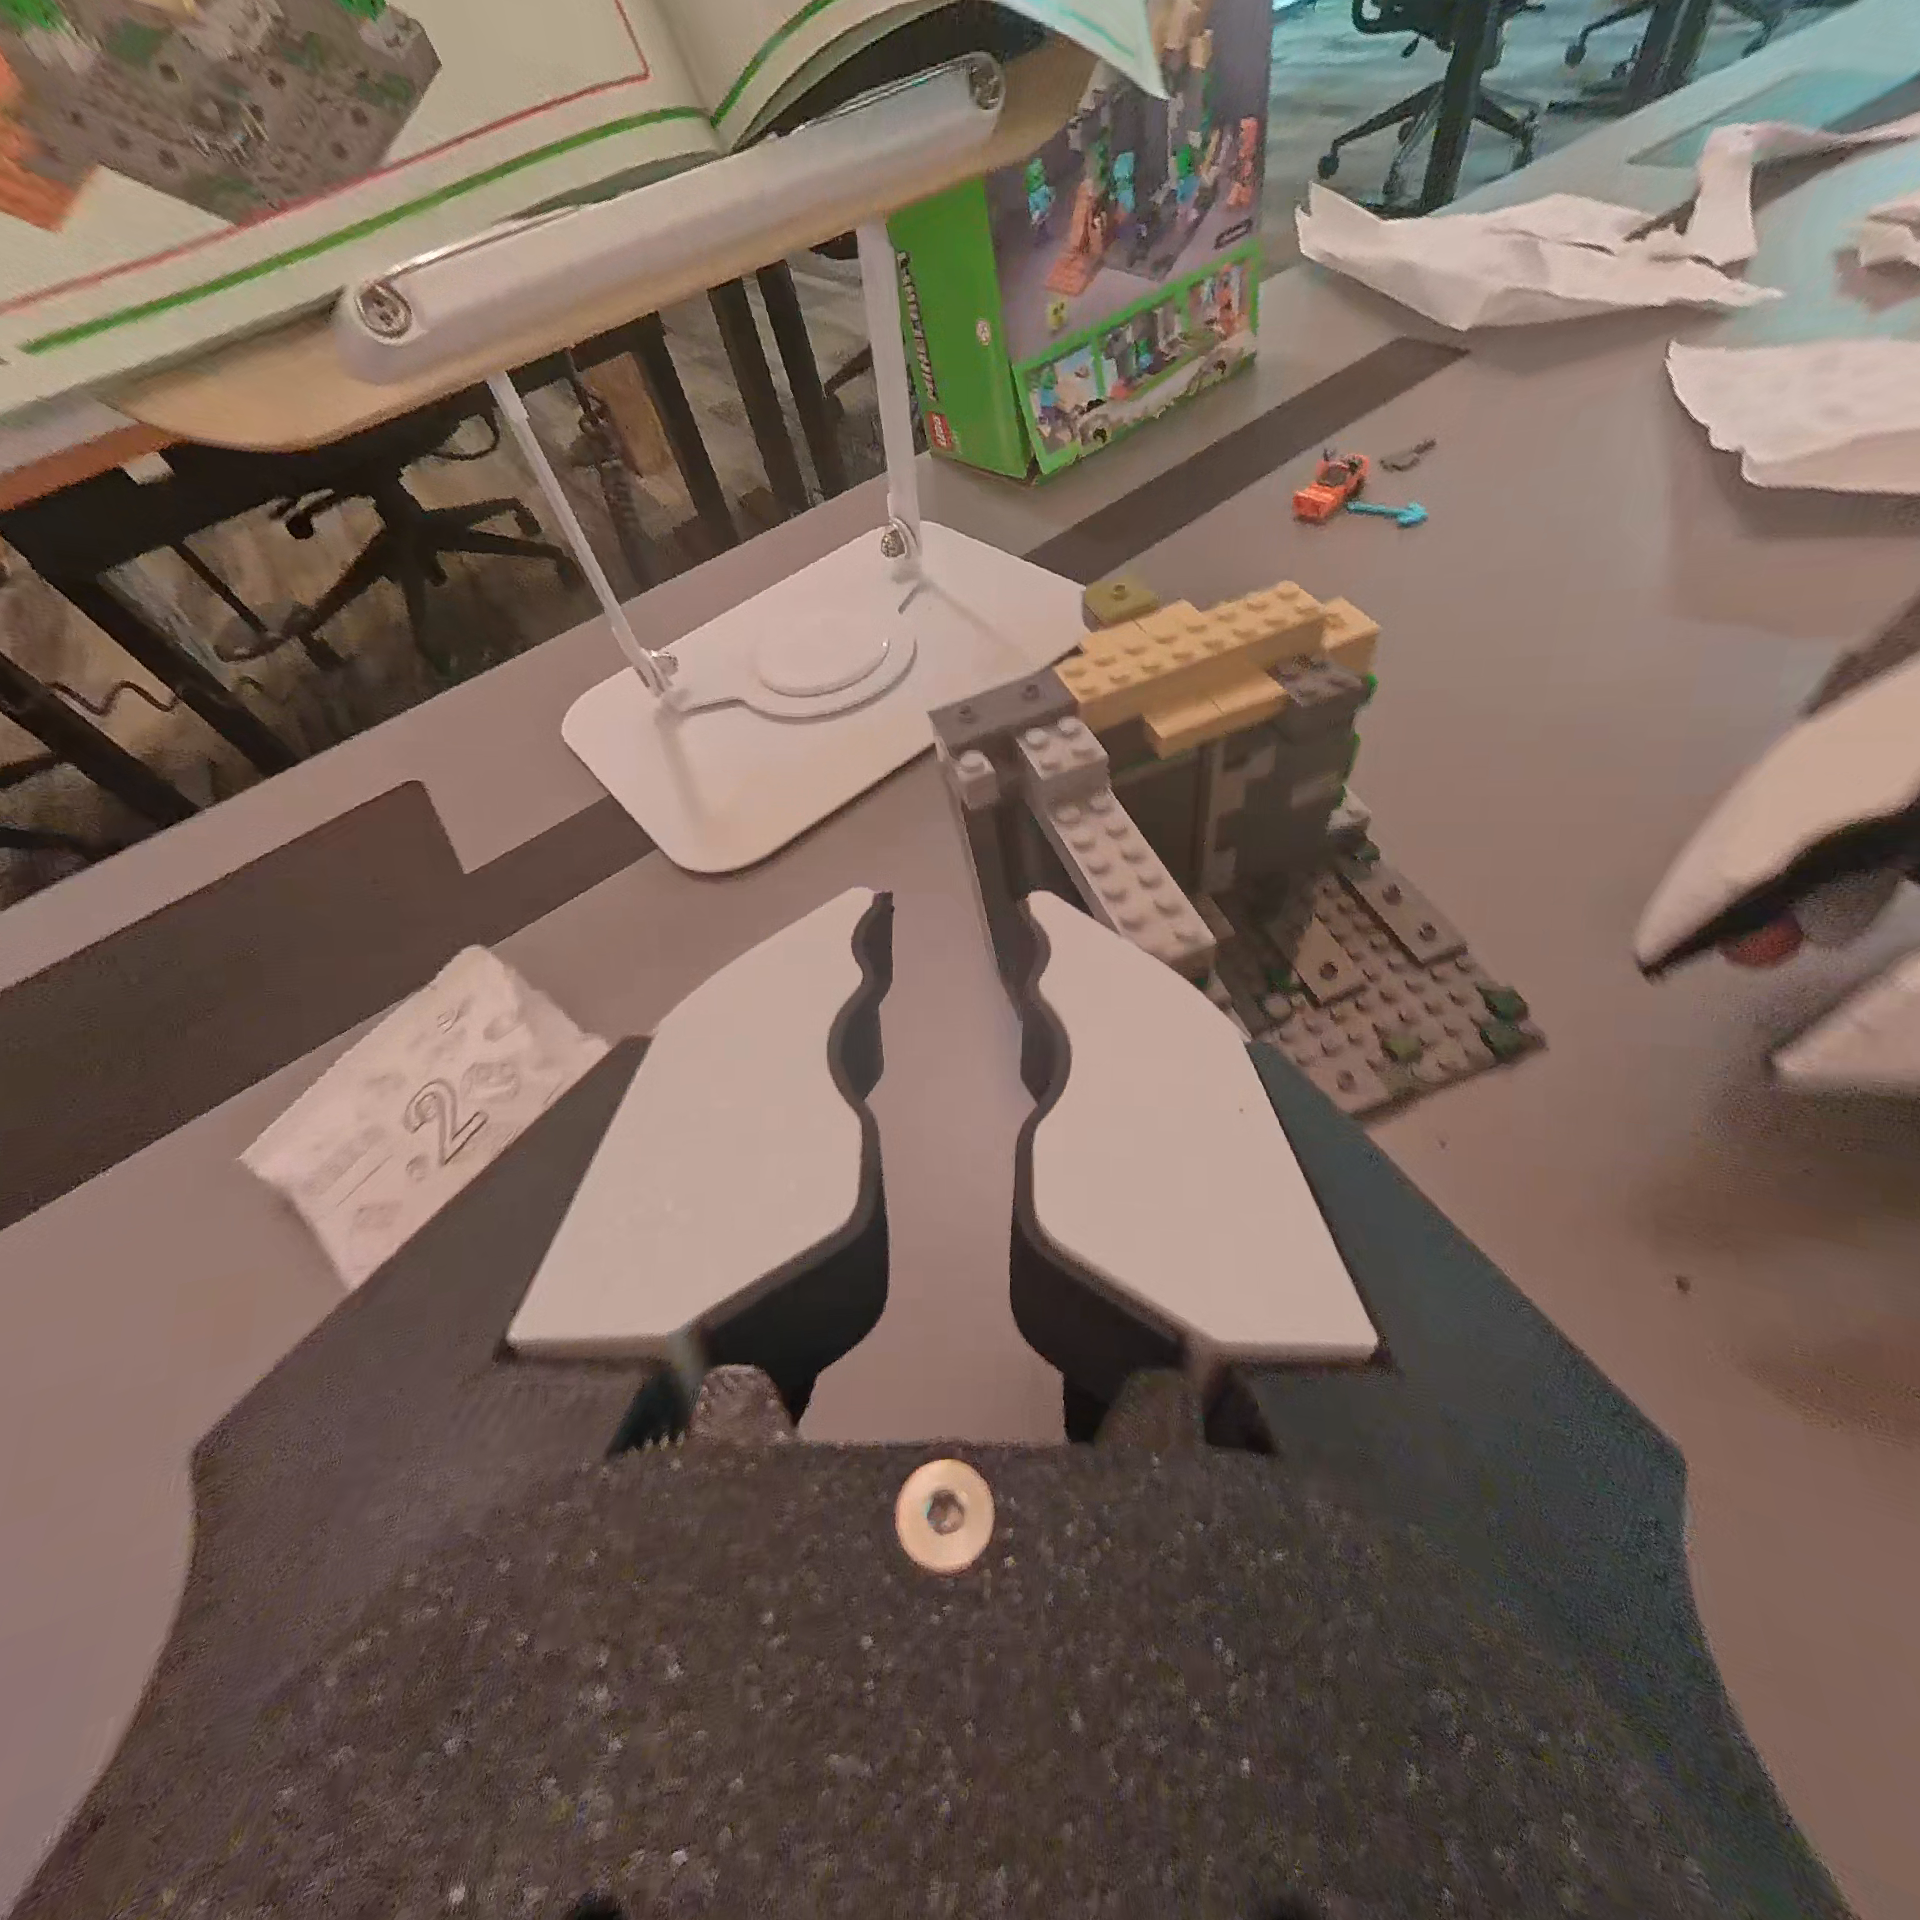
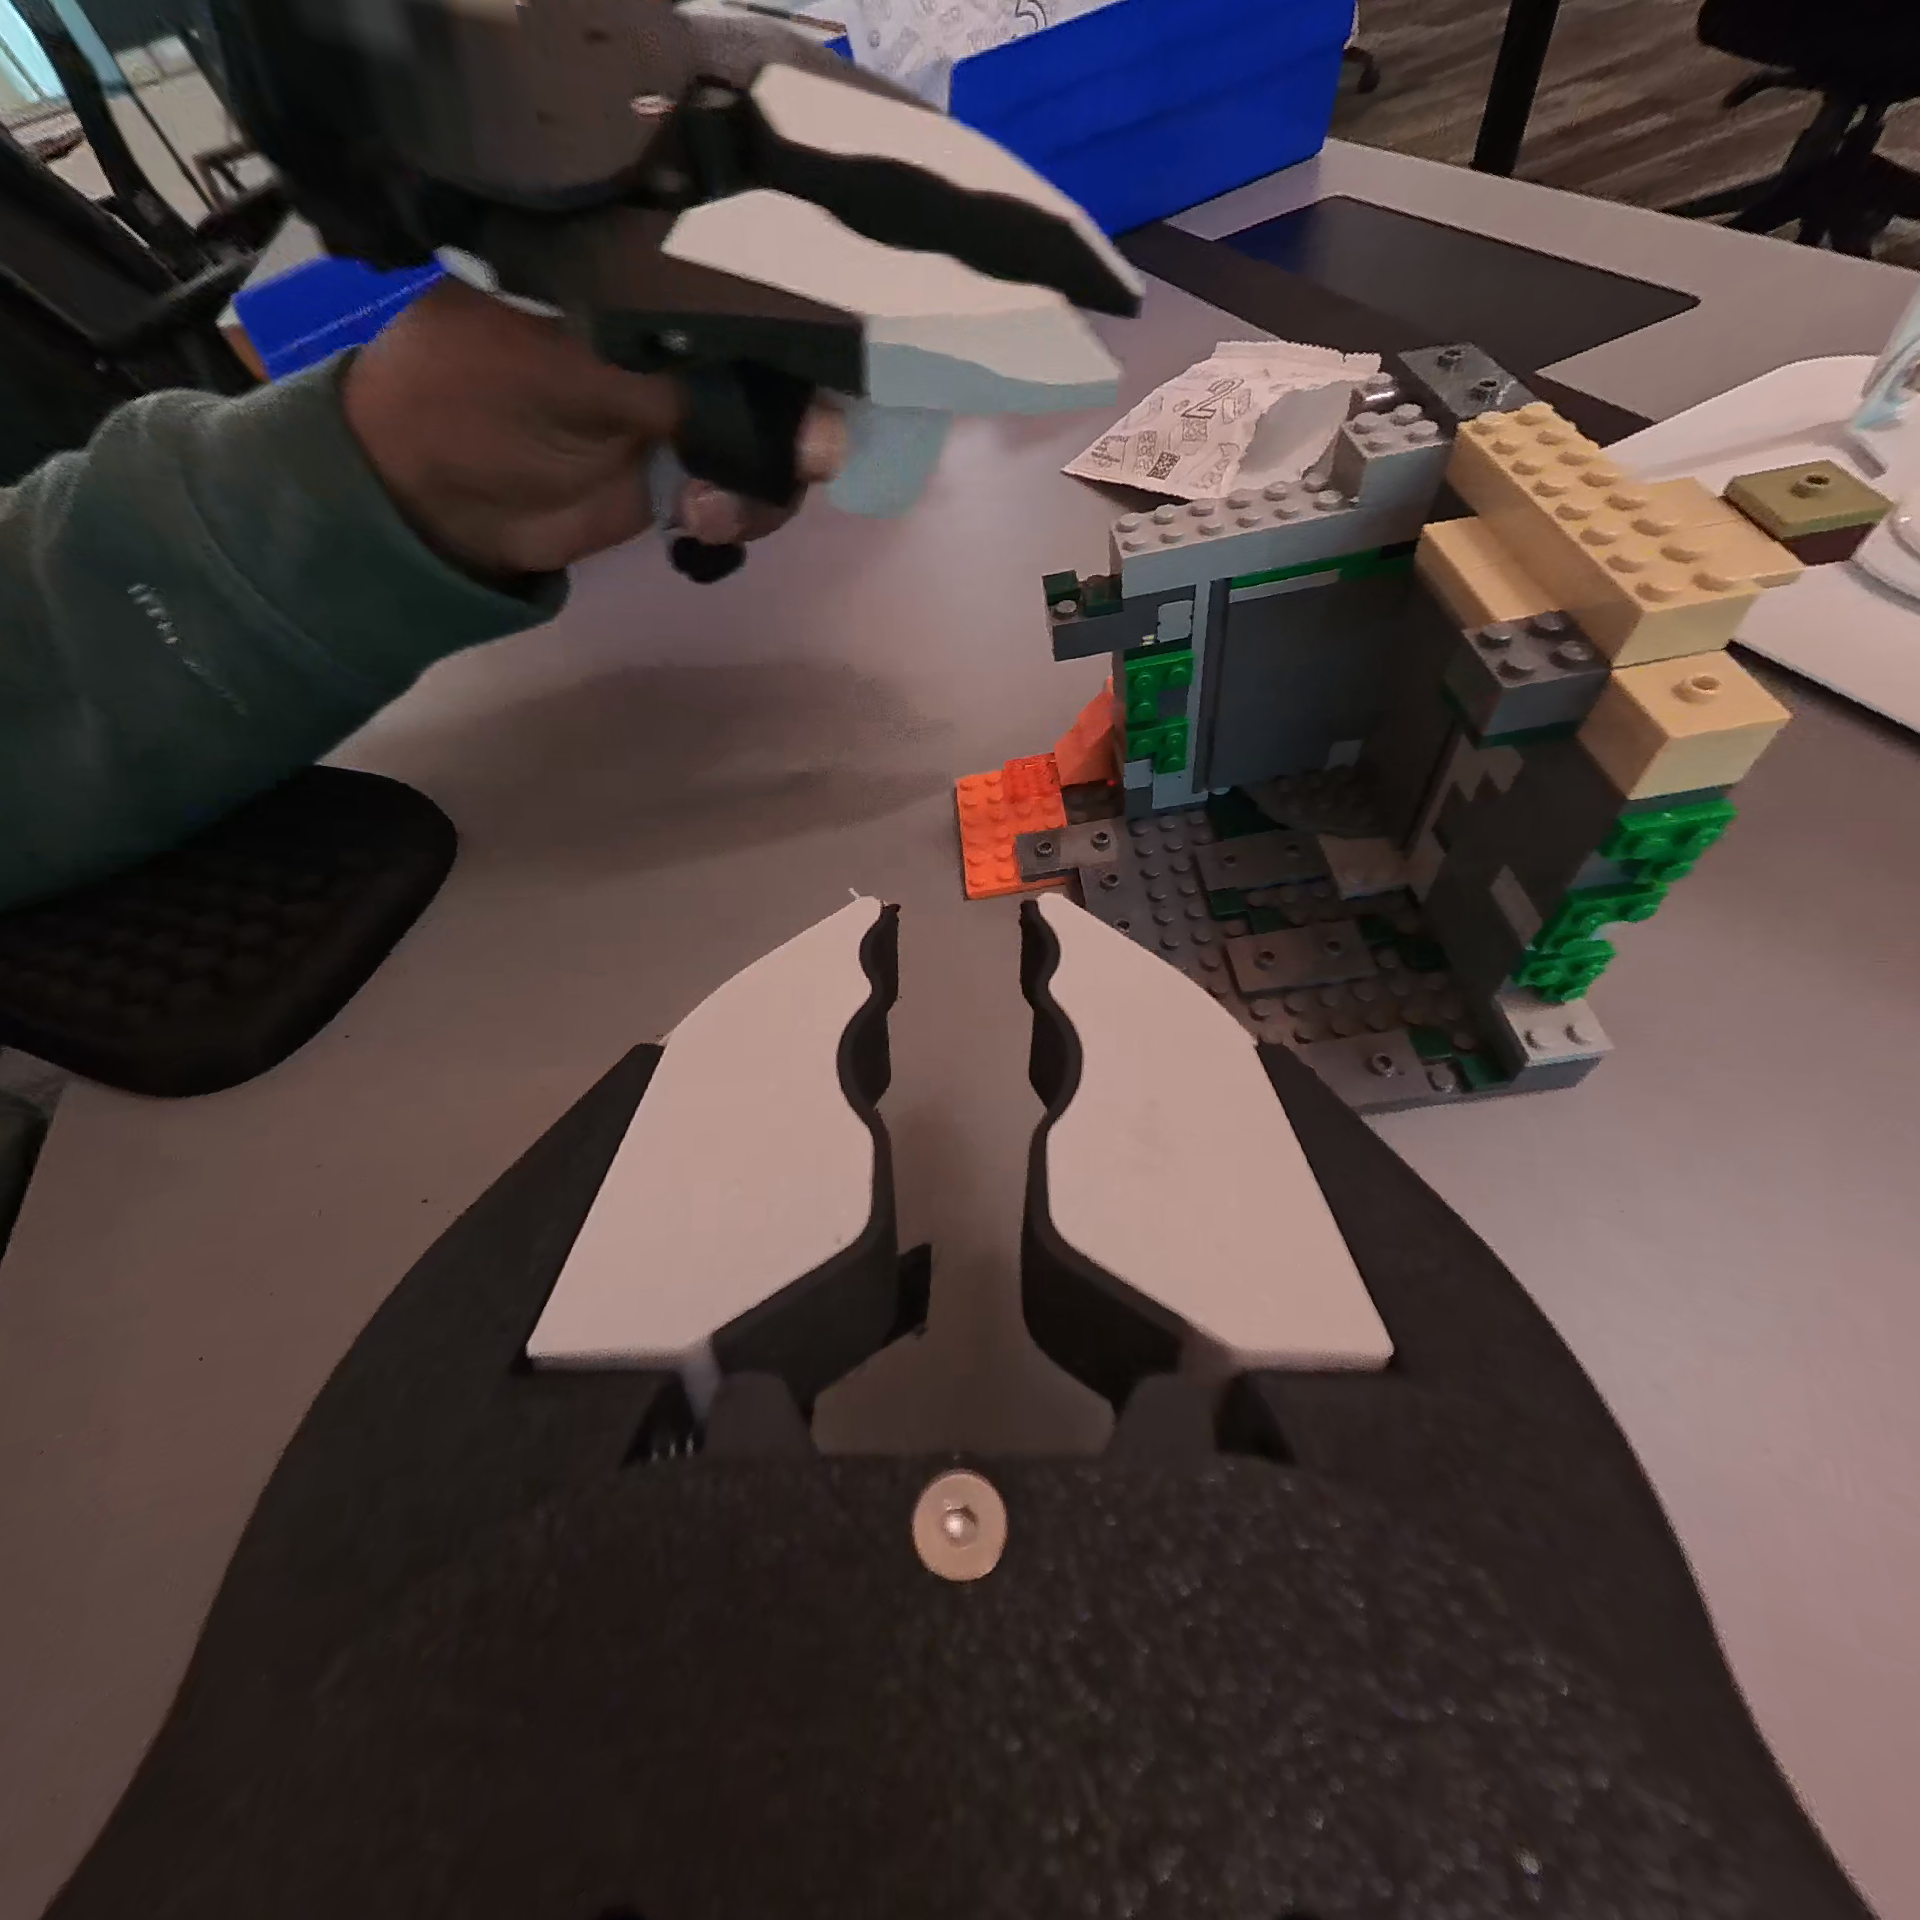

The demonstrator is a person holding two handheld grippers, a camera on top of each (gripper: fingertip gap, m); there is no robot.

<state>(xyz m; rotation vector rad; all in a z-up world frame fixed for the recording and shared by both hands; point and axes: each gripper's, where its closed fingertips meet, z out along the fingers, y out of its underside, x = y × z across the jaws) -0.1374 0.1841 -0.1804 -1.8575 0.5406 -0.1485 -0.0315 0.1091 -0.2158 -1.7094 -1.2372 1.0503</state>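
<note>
Though parted by a modest gap, no hold on anything for the left gripper (image 1: 956, 909): only bare grey table (image 1: 1507, 727) and the near edge of the brick model (image 1: 1195, 665) seen beyond the fingers, neither pad touching a brick. Carried high off the table by a hand (image 2: 520, 457) in a green sleeve, up and to the left of the model, probably so as to stay clear of its walls.

Much the same for the right gripper (image 2: 958, 909): about as far open, empty, and low over the table. Fingertips just short of the orange plate (image 2: 1003, 831) at the model's front corner, near but not touching (nearest thing to it by far).

Model upright near the table's middle, resting on its own grey studded baseplate, tan bricks across the top and green ones down one side. Behind it, a numbered paper bag (image 1: 416, 1101), lying flat and torn open. Just beside the model, the base of a white stand (image 1: 727, 769), propping an open booklet up at a slant, presumably for easy reading. Farther back, a green box (image 1: 1122, 343) and crumpled paper (image 1: 1507, 260), well apart from both grippers.
</note>
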